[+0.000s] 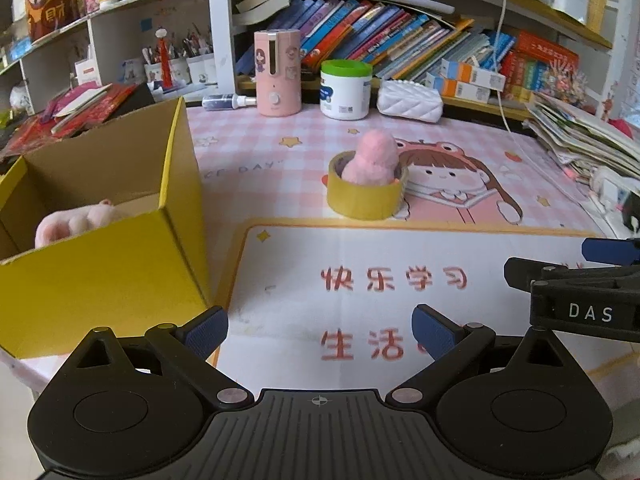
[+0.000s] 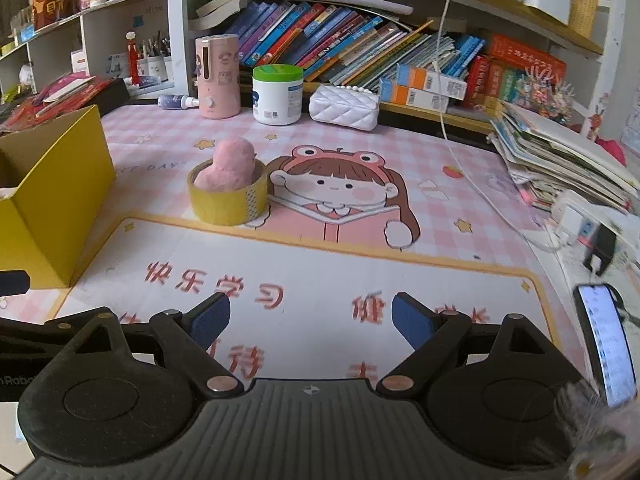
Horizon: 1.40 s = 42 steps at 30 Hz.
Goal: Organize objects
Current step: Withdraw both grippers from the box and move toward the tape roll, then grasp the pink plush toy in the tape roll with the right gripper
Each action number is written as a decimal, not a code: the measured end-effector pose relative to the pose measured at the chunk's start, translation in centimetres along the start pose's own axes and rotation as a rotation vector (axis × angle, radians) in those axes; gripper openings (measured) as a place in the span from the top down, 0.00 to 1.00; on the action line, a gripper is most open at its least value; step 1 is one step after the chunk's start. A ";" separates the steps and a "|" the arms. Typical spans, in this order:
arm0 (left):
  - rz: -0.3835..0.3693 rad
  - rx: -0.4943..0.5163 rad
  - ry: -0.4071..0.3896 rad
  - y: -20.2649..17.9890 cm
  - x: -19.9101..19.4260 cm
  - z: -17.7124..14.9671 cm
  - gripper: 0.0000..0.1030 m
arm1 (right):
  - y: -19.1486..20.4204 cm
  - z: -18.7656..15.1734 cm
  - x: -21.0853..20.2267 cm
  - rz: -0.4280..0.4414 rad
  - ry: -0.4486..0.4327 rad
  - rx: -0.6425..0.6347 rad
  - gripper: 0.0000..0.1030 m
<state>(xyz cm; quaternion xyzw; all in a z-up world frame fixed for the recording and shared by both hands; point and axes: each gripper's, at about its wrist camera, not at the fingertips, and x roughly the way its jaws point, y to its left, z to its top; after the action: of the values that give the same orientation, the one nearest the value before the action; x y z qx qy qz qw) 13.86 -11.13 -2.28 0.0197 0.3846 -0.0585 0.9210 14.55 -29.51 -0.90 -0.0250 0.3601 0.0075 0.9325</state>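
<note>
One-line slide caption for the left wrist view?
Open left gripper faces pink plush in yellow tape roll; yellow box at left.

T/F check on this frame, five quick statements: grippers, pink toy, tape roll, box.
1. Both grippers are open and empty. True: left gripper and right gripper hold nothing.
2. A pink plush toy sits inside the yellow tape roll. True.
3. The yellow cardboard box is empty. False: a pale pink plush lies inside.
4. The tape roll is stacked on the box. False: it rests on the desk mat, apart from the box.
5. The white jar has a green lid. True.
</note>
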 end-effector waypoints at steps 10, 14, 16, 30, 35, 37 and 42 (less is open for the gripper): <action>0.053 -0.022 -0.023 -1.4 1.4 2.5 0.03 | -2.3 2.8 3.1 0.071 -0.018 -0.010 0.15; 0.065 -0.029 -0.029 -1.8 1.9 3.1 0.02 | -2.9 3.6 4.3 0.096 -0.018 -0.007 0.15; 0.063 -0.035 -0.026 -2.0 2.2 3.4 0.02 | -3.0 3.8 4.7 0.112 -0.022 -0.007 0.15; 0.094 -0.060 -0.002 -1.6 3.5 4.1 0.01 | -2.3 7.7 8.6 0.267 -0.073 -0.045 0.16; 0.098 -0.045 -0.011 -1.8 3.6 4.3 0.01 | -0.4 9.9 11.6 0.328 -0.058 -0.095 0.17; 0.097 -0.035 -0.023 -1.8 3.4 4.3 0.01 | 0.5 10.5 12.7 0.345 -0.048 -0.113 0.17; 0.105 -0.042 -0.020 -1.5 3.3 4.4 0.01 | 2.2 11.7 15.8 0.382 0.016 -0.127 0.23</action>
<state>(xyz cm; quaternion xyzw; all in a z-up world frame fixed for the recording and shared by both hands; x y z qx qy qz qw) 19.12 -13.28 -1.53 0.0199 0.3751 -0.0023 0.9268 34.00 -26.76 -2.97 -0.0149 0.3644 0.2069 0.9078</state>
